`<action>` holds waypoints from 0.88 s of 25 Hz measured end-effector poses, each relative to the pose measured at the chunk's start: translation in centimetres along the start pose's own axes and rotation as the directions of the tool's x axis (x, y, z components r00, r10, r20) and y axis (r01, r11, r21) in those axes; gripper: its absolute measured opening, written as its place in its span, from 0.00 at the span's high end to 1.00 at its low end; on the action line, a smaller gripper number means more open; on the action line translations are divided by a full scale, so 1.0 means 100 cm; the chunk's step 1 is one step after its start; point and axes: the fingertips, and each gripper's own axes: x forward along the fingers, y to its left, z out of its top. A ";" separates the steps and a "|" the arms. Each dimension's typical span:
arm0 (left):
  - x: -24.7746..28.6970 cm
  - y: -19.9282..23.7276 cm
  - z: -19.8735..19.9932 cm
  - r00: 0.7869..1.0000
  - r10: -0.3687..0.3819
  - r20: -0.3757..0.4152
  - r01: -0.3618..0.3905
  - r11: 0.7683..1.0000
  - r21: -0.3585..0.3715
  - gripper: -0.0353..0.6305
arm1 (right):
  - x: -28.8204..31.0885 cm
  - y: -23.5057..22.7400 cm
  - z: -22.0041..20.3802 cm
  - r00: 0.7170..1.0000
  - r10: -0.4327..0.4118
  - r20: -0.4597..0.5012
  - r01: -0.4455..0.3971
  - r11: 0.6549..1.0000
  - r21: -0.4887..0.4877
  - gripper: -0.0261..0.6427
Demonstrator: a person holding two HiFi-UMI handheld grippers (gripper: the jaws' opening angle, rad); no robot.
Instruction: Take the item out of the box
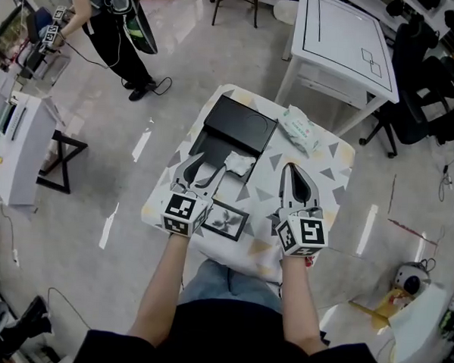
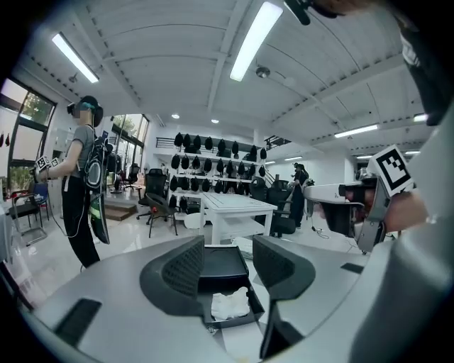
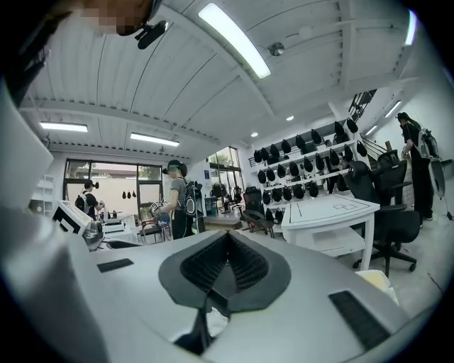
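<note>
Plainly, nothing readable shows: the marker cubes carry only black-and-white square patterns, and the print on the soft packet of wipes [image 1: 299, 131] is too small to make out. The black box [image 1: 241, 124] lies open on a small table [image 1: 329, 190] draped in a cloth printed with grey and tan triangles. The item [image 1: 240, 164], a crumpled white wad (cloth or paper, I cannot tell), sits in the box's nearer half at its right edge. The left gripper [image 1: 209, 167] hovers over that half with jaws apart and nothing between them; its own view looks past the ribbed pads [image 2: 186, 269] onto the item [image 2: 230, 305]. The right gripper [image 1: 291, 169] is beside the box, jaws closed together and empty [image 3: 228, 244]. A black-framed picture [image 1: 226, 219] lies flat near the left gripper's cube. Beyond stand a white table [image 1: 344, 39] and another person [image 1: 106, 19]
</note>
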 end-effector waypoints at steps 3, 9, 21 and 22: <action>0.022 0.004 -0.009 0.999 -0.025 -0.042 0.025 1.000 0.017 0.63 | 0.016 -0.007 -0.011 1.000 0.011 -0.015 -0.012 1.000 -0.010 0.96; 0.075 0.008 -0.038 0.981 -0.106 -0.164 0.116 0.992 0.047 0.63 | 0.053 -0.018 -0.036 0.996 -0.005 -0.086 0.005 1.000 -0.001 0.96; 0.148 -0.010 -0.138 0.805 -0.261 -0.533 0.369 0.923 0.105 0.65 | 0.088 -0.037 -0.093 0.982 -0.005 -0.191 0.017 0.998 0.059 0.96; 0.150 -0.012 -0.145 0.785 -0.268 -0.559 0.390 0.915 0.109 0.66 | 0.088 -0.039 -0.096 0.981 -0.006 -0.196 0.019 0.998 0.062 0.96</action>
